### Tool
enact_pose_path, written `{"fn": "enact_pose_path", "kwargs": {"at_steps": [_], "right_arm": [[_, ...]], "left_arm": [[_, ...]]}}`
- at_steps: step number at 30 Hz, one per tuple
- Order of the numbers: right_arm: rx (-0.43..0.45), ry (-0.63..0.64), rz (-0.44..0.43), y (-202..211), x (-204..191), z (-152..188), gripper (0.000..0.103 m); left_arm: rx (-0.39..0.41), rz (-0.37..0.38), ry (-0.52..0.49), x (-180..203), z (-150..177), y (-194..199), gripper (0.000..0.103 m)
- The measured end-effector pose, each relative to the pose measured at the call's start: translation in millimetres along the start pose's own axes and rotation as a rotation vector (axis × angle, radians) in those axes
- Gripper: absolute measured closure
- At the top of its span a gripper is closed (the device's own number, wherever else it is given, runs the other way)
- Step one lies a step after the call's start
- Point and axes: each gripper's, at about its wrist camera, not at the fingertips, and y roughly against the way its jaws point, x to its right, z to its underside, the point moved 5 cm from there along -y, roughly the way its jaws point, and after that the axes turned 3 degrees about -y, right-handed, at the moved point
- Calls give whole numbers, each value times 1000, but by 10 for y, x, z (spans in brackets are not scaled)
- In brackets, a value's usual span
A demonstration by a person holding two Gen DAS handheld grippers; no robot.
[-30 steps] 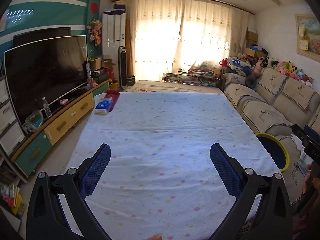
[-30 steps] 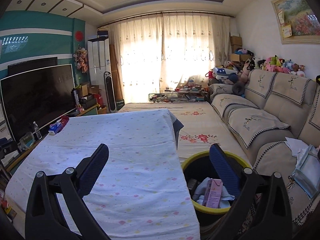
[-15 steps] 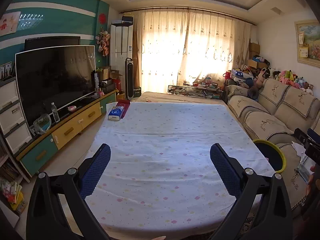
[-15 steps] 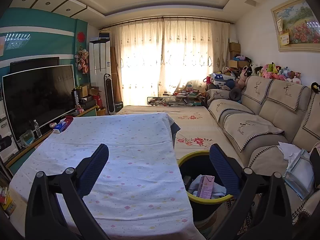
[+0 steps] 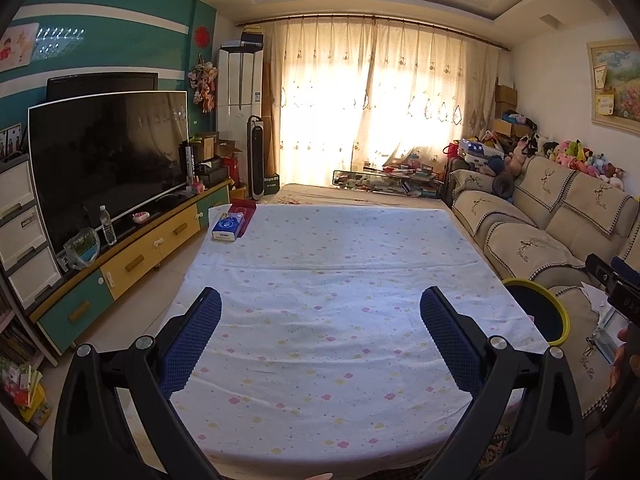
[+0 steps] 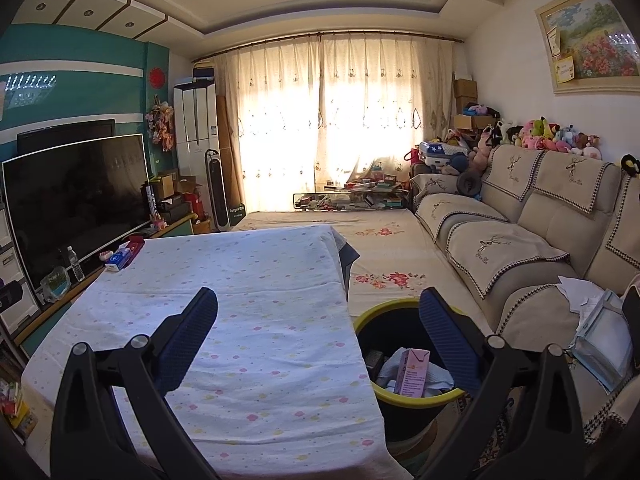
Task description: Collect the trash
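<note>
- The left tongs [image 5: 320,316] are spread wide with nothing between their blue pads, held above the near part of the worktop [image 5: 340,280].
- The right tongs [image 6: 318,314] are spread wide too and grip nothing; they sit over the right edge of the worktop, with the right finger [image 6: 444,340] in front of the bin [image 6: 372,312].
- The worktop is covered by a white cloth with small pink and yellow dots, and most of its surface is bare.
- At the far left corner of the worktop lies a blue tissue pack [image 5: 229,229], touching a red box [image 5: 244,212] just behind it.
- The bin is dark with a yellow rim and stands on the floor just beside the right edge of the worktop, between it and the sofa [image 6: 520,240].
- The trash lies in the bin: a pink carton [image 6: 414,372] stands upright against crumpled light blue paper [image 6: 394,366].
- In the left view only the rim and dark inside of the bin show, and the other tool and part of a hand [image 5: 624,350] appear at the right edge.
- Papers and a clear bag [image 6: 604,332] lie on the near sofa seat.
- A large television [image 5: 108,160] stands on a low cabinet [image 5: 132,256] along the left wall, with a water bottle [image 5: 108,225] in front of it.
</note>
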Motion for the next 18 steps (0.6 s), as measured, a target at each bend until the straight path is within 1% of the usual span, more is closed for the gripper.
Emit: {"fn": "enact_pose_path", "kwargs": {"at_steps": [7,18], "right_arm": [[2,0,-9,-17,-55,11,7],[0,-6,-12,-31,-90,7,7]], "left_arm": [[16,-8,11,-50,-37,59,5],[17,-9,12,-47,-46,67,5]]}}
